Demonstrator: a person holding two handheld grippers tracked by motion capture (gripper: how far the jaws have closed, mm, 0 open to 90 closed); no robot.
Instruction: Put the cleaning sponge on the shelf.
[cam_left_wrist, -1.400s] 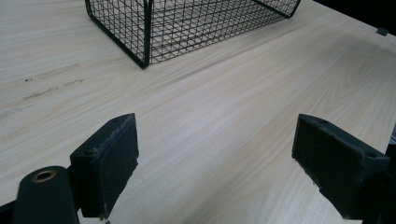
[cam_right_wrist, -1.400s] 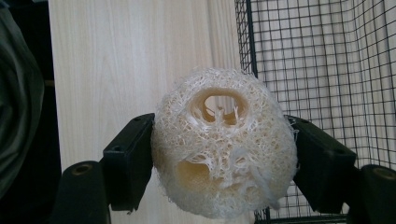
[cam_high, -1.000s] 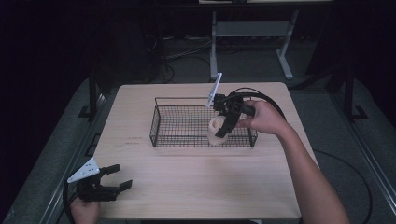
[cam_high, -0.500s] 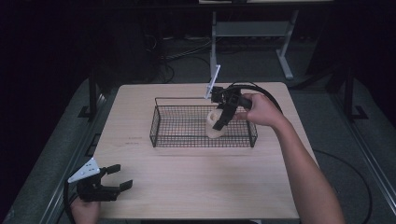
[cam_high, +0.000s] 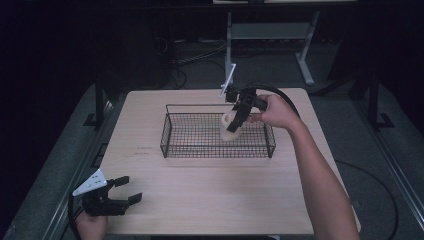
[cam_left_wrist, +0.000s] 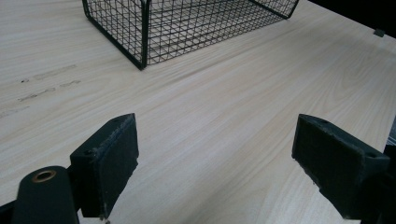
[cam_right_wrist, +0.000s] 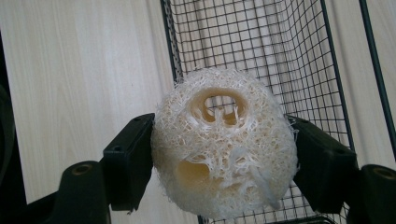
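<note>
Right gripper view: the two black jaws press on either side of a pale cream, fibrous loofah sponge, a stubby cylinder with hollow channels in its end face. That end face turns toward the camera, so the sponge's long axis runs along the jaws, away from the gripper and down toward the mesh. Behind it lie the floor and one side wall of the black wire mesh basket.

From the high view, the right gripper is tilted down over the basket's right half, with the sponge at its tip, inside the rim and low against the mesh. A second ago the sponge hung slightly higher and nearer the front wall; since then the right hand has shifted it a little toward the far side and lowered it. The basket has not moved on the light wooden table.

The left gripper rests at the near left corner of the table, unchanged, jaws spread wide with nothing between them.
</note>
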